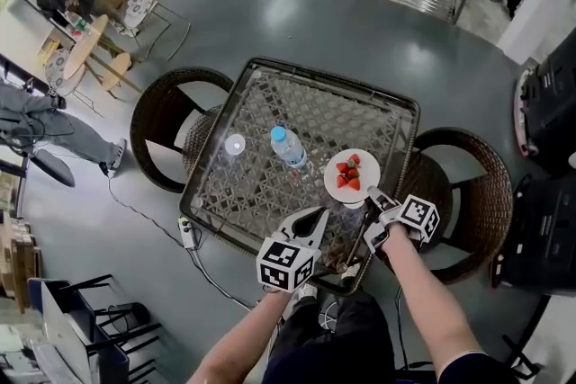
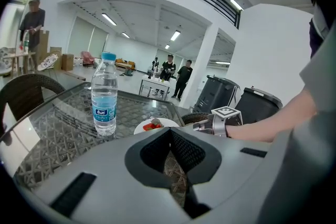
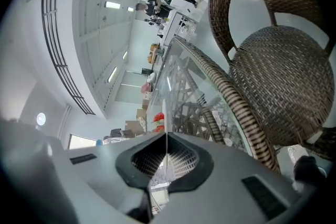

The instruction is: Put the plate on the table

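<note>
1. Right claw [image 1: 372, 194] is clenched on the plate [image 1: 337, 189]. In the right gripper view the thin white rim runs edge-on between its jaws.
2. The plate lies straight ahead of that claw, spreading away from the tips and a little to their left. The grip is on the rim nearest the person. Strawberries [image 1: 348, 173] sit on the plate just beyond the tips.
3. The plate is round, so it has no long axis. It looks level, face up. The claw itself is rolled onto its side, judging by the tilted room in its own view.
4. The plate is over the glass table [image 1: 297, 99], inside the near right corner. I cannot tell whether it rests on the glass or hangs just above it.
5. Left claw [image 1: 317, 216] is clamped closed on nothing; only the weave under the glass shows past its tips. The plate is ahead and to the right of it, near but apart.
6. A bottle [image 1: 288, 146] stands upright ahead of the left claw, beside the plate and not touching it. A wicker chair [image 1: 468, 193] is to the right of the right claw.
7. Judgement: the right hand owns this move. What is left is likely a short drop, if any, then letting go and backing toward the person. The risk is a tilt on release this close to the table edge.
</note>
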The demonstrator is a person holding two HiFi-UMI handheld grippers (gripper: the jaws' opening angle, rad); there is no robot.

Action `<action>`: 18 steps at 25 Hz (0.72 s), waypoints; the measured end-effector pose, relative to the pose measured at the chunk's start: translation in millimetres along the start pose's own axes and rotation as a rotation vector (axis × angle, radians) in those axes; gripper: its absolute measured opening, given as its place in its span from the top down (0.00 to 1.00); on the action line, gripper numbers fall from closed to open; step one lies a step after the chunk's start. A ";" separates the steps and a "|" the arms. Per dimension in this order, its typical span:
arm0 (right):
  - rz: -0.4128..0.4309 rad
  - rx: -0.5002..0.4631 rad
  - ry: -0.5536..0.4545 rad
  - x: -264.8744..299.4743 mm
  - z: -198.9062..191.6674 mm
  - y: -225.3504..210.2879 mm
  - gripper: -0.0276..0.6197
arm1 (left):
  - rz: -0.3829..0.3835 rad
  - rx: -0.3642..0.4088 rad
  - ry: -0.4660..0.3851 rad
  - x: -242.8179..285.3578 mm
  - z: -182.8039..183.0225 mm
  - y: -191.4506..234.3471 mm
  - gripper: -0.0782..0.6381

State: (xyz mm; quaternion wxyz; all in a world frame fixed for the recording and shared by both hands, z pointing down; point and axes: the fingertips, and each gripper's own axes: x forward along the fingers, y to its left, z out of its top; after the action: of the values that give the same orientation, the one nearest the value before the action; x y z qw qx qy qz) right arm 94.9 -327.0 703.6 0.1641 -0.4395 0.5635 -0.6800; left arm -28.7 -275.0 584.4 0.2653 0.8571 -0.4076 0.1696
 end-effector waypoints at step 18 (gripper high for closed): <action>-0.112 -0.090 0.016 12.4 1.2 -15.3 0.94 | -0.007 -0.029 0.021 2.3 -9.4 5.7 0.88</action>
State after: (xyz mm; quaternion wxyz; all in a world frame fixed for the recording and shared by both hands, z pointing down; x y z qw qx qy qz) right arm 93.0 -331.9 722.7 0.1014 -0.4720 0.5692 -0.6656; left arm -32.5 -273.8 594.9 0.2826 0.8528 -0.4042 0.1716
